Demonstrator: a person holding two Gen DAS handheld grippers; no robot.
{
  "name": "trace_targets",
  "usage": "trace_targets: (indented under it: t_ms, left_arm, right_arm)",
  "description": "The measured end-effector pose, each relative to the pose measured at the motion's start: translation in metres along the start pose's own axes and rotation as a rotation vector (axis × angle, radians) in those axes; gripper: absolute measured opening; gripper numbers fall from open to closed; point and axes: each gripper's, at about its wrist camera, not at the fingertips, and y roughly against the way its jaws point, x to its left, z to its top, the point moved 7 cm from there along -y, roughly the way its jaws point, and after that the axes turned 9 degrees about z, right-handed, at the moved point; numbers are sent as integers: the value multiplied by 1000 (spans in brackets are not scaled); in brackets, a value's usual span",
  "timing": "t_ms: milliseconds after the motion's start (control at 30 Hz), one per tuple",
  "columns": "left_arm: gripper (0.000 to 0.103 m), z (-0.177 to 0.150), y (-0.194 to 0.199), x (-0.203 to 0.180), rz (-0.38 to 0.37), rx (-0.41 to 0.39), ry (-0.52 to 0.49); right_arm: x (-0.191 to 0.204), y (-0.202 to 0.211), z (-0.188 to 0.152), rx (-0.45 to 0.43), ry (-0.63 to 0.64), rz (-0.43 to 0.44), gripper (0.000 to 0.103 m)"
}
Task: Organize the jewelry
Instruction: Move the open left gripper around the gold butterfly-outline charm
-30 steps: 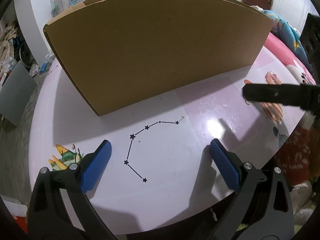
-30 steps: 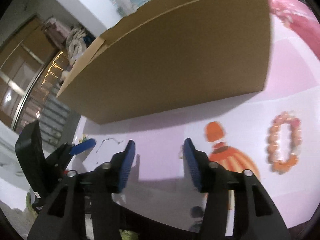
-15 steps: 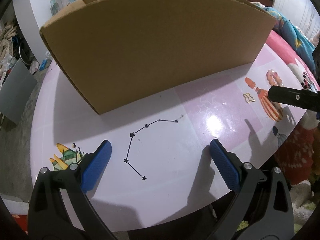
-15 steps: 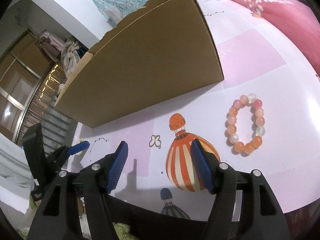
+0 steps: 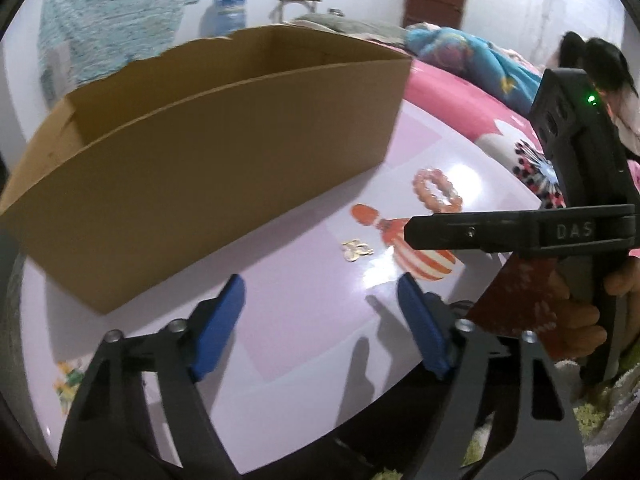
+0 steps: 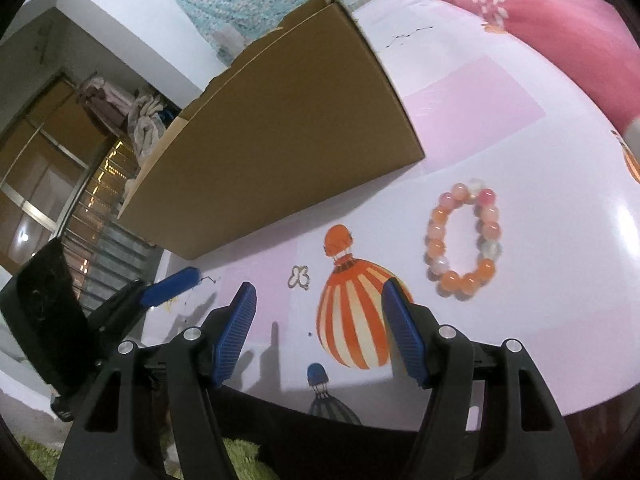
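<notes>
Bracelet (image 6: 463, 238): ring of orange, pink, whitish beads, flat on surface (image 6: 520, 340) near its right edge, beside box (image 6: 288, 132). Gold charm (image 6: 300, 277) near front edge. Left gripper (image 5: 320, 320) jaws closing, empty; right gripper (image 6: 318, 334) jaws parted, empty.

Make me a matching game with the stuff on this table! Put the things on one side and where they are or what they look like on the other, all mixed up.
Things:
1. bead bracelet
2. cardboard box
3. small gold butterfly piece
4. right gripper

Clues:
A. tall, brown, open on top
B. open, nothing between its blue pads
C. a ring of pink and orange, lying flat
D. just left of the printed striped balloon

Pairs: 1-C, 2-A, 3-D, 4-B
</notes>
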Motion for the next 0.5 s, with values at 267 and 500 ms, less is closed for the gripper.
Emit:
trace_targets:
  t_ms: [267, 500]
  left_arm:
    - [52, 12, -24, -21, -76, 26, -6]
    - [36, 11, -39, -29, -69, 53, -38]
  right_arm:
    - [0, 26, 4, -81, 5, 26, 59]
    - [-7, 37, 7, -101, 4, 26, 55]
